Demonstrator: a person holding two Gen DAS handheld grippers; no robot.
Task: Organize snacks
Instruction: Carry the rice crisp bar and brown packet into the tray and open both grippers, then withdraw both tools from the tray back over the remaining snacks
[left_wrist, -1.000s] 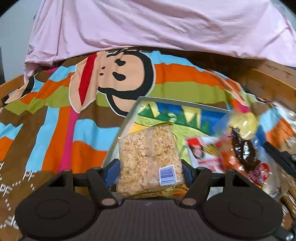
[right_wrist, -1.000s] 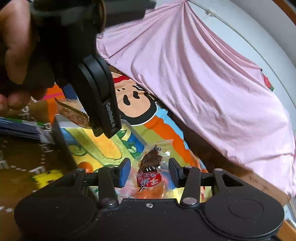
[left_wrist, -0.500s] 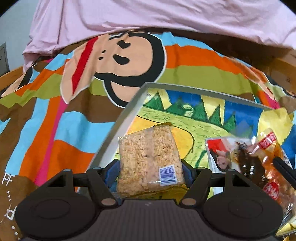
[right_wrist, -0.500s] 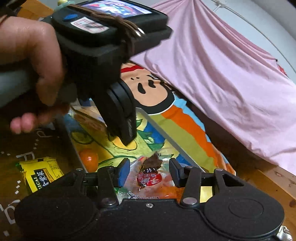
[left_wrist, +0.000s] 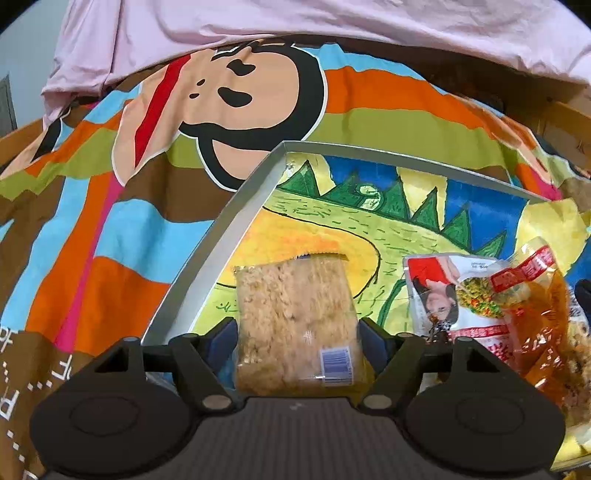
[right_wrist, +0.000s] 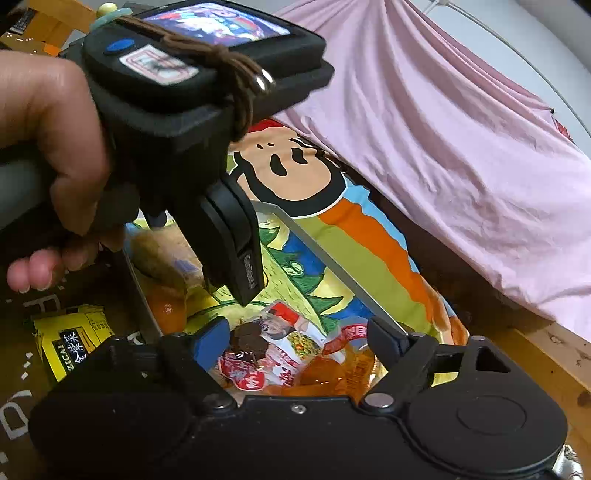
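A clear packet of rice crackers (left_wrist: 295, 317) hangs blurred between the fingers of my left gripper (left_wrist: 297, 336). Its jaws are opening and the pads no longer seem to press on it. It hangs low over the near left corner of the tray (left_wrist: 229, 229), whose floor bears a dinosaur drawing. My right gripper (right_wrist: 299, 332) is opening wide over the tray (right_wrist: 332, 266). A dark snack with a red label (right_wrist: 247, 350) lies loose below, between its fingers. A red-and-white packet (left_wrist: 443, 291) and an orange packet (left_wrist: 543, 306) lie beside it.
The tray rests on a striped monkey-print blanket (left_wrist: 229, 85). A yellow packet (right_wrist: 70, 343) lies on the blanket outside the tray's near edge. A pink sheet (left_wrist: 295, 26) covers the far side. A wooden frame (right_wrist: 535, 350) borders the right. A hand (right_wrist: 48, 147) holds the left gripper.
The right jaws have spread wide and let go of the dark red-labelled snack into the tray. The left gripper sank toward the tray, and the cracker packet has slipped lower between its fingers.
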